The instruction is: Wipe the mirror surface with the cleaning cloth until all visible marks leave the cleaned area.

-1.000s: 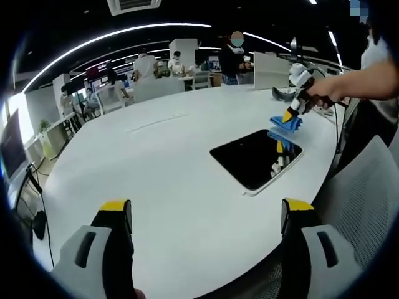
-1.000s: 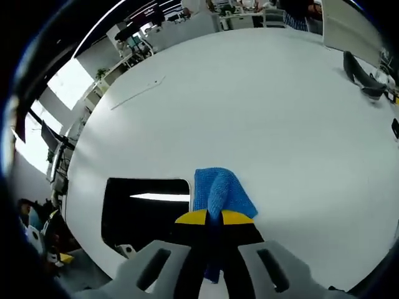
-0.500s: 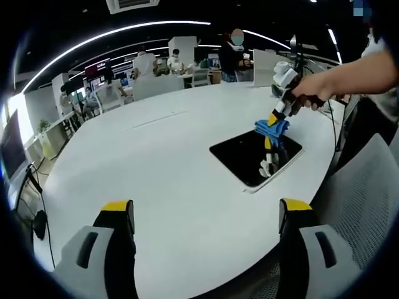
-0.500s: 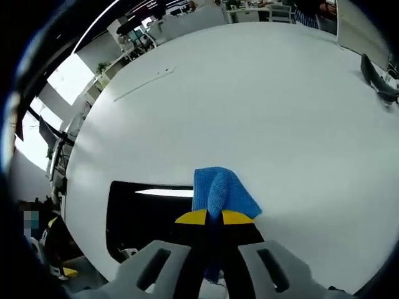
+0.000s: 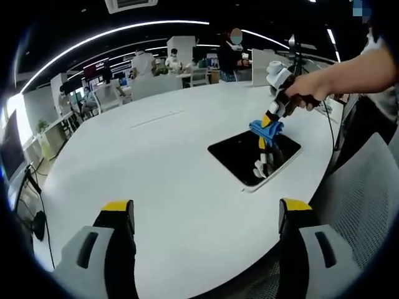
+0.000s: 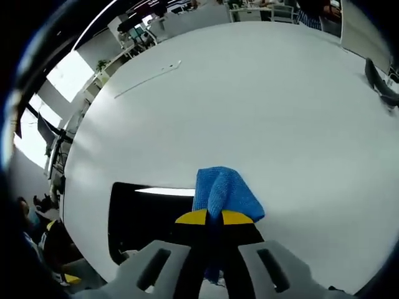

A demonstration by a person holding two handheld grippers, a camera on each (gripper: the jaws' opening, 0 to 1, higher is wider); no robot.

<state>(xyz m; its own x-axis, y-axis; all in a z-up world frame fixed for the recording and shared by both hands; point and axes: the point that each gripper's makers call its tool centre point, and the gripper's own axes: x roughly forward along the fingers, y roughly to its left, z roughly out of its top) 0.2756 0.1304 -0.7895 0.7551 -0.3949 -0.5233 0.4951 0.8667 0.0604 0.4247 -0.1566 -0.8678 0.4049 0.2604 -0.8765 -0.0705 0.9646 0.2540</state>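
mirror: a dark, flat rectangular panel with a pale rim, lying near the edge of the white table. right gripper clamps the blue cleaning cloth (bunched, fuzzy) over the mirror's far edge. left gripper hangs apart from it, jaws spread, holding nothing.

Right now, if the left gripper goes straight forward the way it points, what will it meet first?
Probably only the bare white table. The left gripper is open, and between its fingers lies plain tabletop. The mirror and the right gripper with the blue cloth sit off to the right of that line, though depth is unclear.
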